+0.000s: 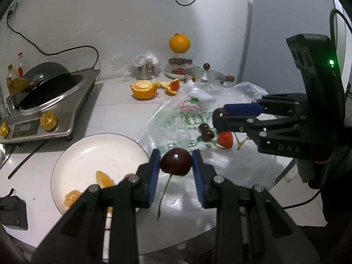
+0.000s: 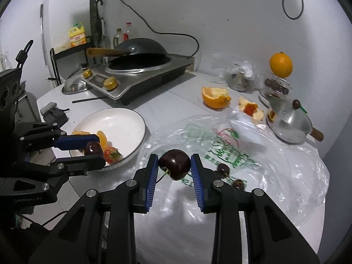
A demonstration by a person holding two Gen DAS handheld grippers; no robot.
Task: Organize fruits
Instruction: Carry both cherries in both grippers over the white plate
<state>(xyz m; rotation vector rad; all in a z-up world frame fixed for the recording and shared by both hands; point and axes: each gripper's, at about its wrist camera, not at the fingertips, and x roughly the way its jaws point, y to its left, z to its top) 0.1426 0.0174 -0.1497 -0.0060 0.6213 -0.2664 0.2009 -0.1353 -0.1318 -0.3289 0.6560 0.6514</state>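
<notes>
the left gripper (image 1: pixel 175 162) was clenched on a dark red, glossy round cherry (image 1: pixel 176 161), its blue ribbed pads (image 1: pixel 154 171) pressing the fruit's two sides, with the thin stem hanging down below the pads. the right gripper (image 2: pixel 174 164) was likewise clenched on a second dark cherry (image 2: pixel 175 164), its stem trailing down and to the left of the fruit. both cherries were held clear above the bench (image 1: pixel 114 114).

just ahead and to the left of the left gripper lay a round white ceramic plate (image 1: pixel 88 154) holding pale orange citrus segments (image 1: pixel 103 179). in the right wrist view a red strawberry (image 2: pixel 112 155) also lay on that plate, close beside the left gripper's tips. below and ahead of the right gripper spread a crinkled clear plastic bag with green print (image 2: pixel 220 145), on which loose dark cherries (image 2: pixel 223 169) rested just to the gripper's right.

handling judgement: a cherry is light, small and smooth-skinned, so it can slip or roll between the pads. the flesh is soft and bruises under excess force, so only light pressure is advised. the best hold is across the widest part of the body, as seen here. the stem is thin and likely to detach, so it should not bear load. release should be made low over the plate, since a round fruit is likely to roll toward the rim.
</notes>
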